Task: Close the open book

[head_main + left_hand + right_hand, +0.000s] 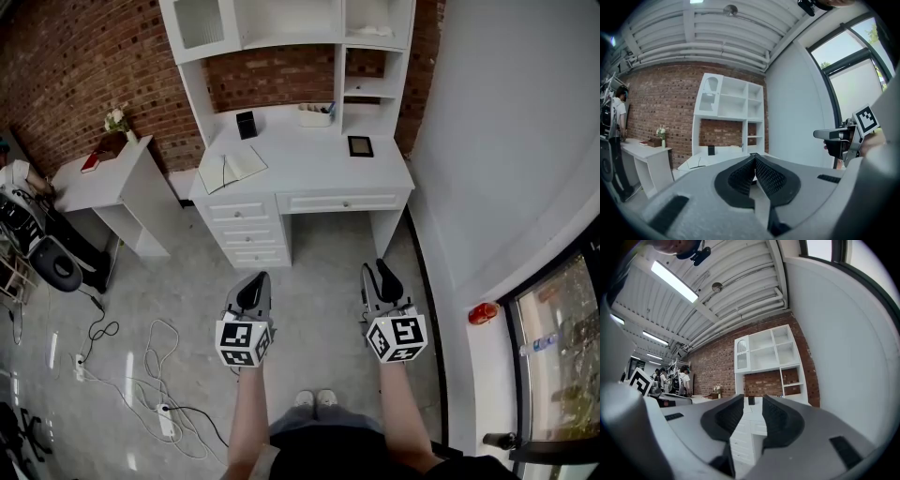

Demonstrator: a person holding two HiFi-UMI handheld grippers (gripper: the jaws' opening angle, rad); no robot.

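Note:
The open book (232,169) lies flat on the left part of the white desk (319,169), pages up. In the left gripper view the book (697,161) shows small on the far desk top. Both grippers hang over the floor well in front of the desk, apart from the book. My left gripper (255,279) (754,157) is shut, its tips meeting with nothing between them. My right gripper (380,272) (753,401) stands open with an empty gap between its pads; the desk drawers show through it.
On the desk stand a black holder (246,124), a white tray (316,114) and a small dark frame (360,145), under a white hutch (281,28). A side table (103,178) and chair (56,267) stand left. Cables (141,375) trail on the floor. A wall (506,141) runs along the right.

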